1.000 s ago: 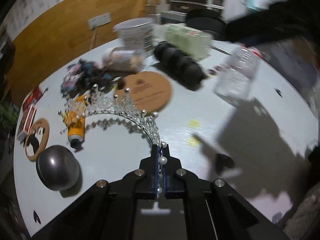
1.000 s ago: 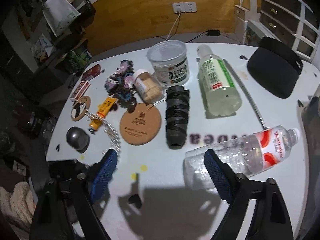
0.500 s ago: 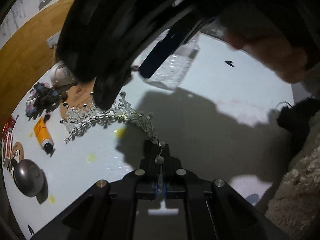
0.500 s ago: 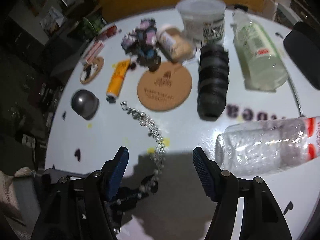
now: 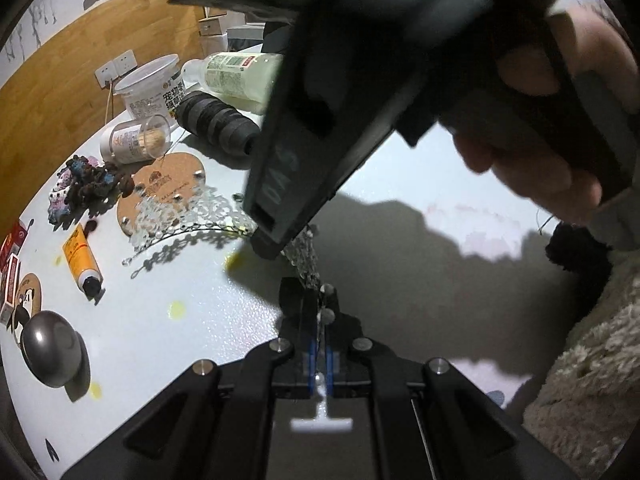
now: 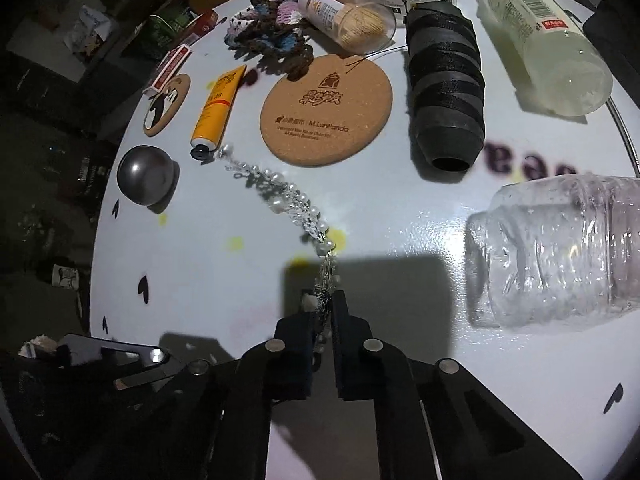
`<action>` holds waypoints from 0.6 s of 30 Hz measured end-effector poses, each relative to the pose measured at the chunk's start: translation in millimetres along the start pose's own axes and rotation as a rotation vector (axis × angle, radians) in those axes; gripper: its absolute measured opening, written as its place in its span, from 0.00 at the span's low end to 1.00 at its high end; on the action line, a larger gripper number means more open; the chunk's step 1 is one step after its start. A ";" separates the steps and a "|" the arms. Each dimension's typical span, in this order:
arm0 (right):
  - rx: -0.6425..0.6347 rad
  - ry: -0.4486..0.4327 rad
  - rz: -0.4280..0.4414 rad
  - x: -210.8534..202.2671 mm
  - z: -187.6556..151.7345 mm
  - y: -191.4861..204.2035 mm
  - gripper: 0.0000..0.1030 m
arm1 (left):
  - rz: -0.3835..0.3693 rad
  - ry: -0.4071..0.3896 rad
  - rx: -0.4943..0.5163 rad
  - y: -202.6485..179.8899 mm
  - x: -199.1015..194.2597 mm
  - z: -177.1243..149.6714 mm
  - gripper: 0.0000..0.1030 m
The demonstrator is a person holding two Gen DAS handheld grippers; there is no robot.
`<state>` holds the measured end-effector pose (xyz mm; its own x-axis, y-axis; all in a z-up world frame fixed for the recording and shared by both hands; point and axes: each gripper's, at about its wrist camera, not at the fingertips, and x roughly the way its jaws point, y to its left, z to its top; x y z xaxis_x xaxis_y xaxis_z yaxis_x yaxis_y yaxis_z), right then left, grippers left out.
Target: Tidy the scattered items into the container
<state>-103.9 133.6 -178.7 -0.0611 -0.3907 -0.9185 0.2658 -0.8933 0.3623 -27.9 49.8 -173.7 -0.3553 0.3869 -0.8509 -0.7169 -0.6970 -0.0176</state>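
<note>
You are barely started: your left gripper (image 5: 319, 308) has its jaws clamped on one end of the tiara (image 5: 188, 216), and your right gripper (image 6: 322, 312) has its jaws narrowed around the same end, seemingly gripping it. The tiara's far end trails over the tabletop (image 6: 400, 240). The tube (image 6: 218, 106), coaster (image 6: 326, 110), spool (image 6: 444, 92) and bottles all lie loose; the tub (image 5: 154, 90) looks like your container.
</note>
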 end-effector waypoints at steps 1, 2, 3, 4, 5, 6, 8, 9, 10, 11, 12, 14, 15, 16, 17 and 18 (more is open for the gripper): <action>0.000 0.000 -0.001 -0.1 0.5 0.2 0.06 | 0.001 -0.004 -0.009 6.5 -2.9 -1.1 0.04; -0.001 0.000 -0.004 -0.2 0.9 0.6 0.06 | 0.002 -0.009 -0.018 13.0 -5.9 -2.2 0.06; -0.006 0.000 -0.010 -0.3 0.9 1.4 0.06 | 0.003 -0.013 -0.027 19.4 -8.8 -3.3 0.09; -0.011 -0.001 -0.018 -0.4 0.9 1.8 0.06 | 0.004 -0.018 -0.037 25.9 -11.7 -4.4 0.09; -0.014 -0.002 -0.029 -0.5 0.7 1.4 0.06 | 0.005 -0.022 -0.046 32.4 -14.7 -5.6 0.11; -0.012 -0.004 -0.032 -1.3 0.4 0.4 0.06 | 0.007 -0.027 -0.055 38.9 -17.6 -6.7 0.11; -0.003 -0.006 -0.021 -3.9 -0.3 -2.7 0.06 | 0.009 -0.035 -0.073 51.9 -23.5 -8.9 0.14; -0.002 -0.009 -0.018 -5.8 -0.4 -3.6 0.06 | 0.010 -0.040 -0.082 58.3 -26.4 -10.0 0.20; -0.008 -0.015 -0.019 -8.8 -0.2 -3.5 0.06 | 0.011 -0.044 -0.092 64.8 -29.4 -11.1 0.28; -0.014 -0.020 -0.020 -11.8 -0.1 -3.3 0.06 | 0.011 -0.049 -0.102 71.2 -32.2 -11.9 0.31; -0.019 -0.026 -0.022 -14.6 0.2 -3.1 0.06 | 0.005 -0.054 -0.116 77.0 -34.5 -11.3 0.34; -0.029 -0.040 -0.035 -21.2 1.2 -3.8 0.06 | -0.007 -0.065 -0.142 88.0 -39.2 -10.0 0.36; -0.032 -0.046 -0.043 -23.7 1.8 -5.2 0.06 | -0.012 -0.071 -0.140 90.0 -41.8 -8.7 0.38; -0.034 -0.051 -0.050 -26.2 2.4 -6.6 0.06 | -0.017 -0.076 -0.136 91.4 -44.8 -7.5 0.41; -0.036 -0.057 -0.059 -28.9 2.9 -8.4 0.06 | -0.020 -0.082 -0.126 89.8 -49.6 -6.2 0.44; -0.038 -0.061 -0.070 -31.1 3.5 -10.6 0.06 | -0.024 -0.088 -0.118 88.6 -54.2 -4.3 0.47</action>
<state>-108.2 154.5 -153.4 -0.1392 -0.3415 -0.9295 0.2948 -0.9104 0.2903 -69.5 -35.6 -131.4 -0.3936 0.4520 -0.8005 -0.6524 -0.7508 -0.1032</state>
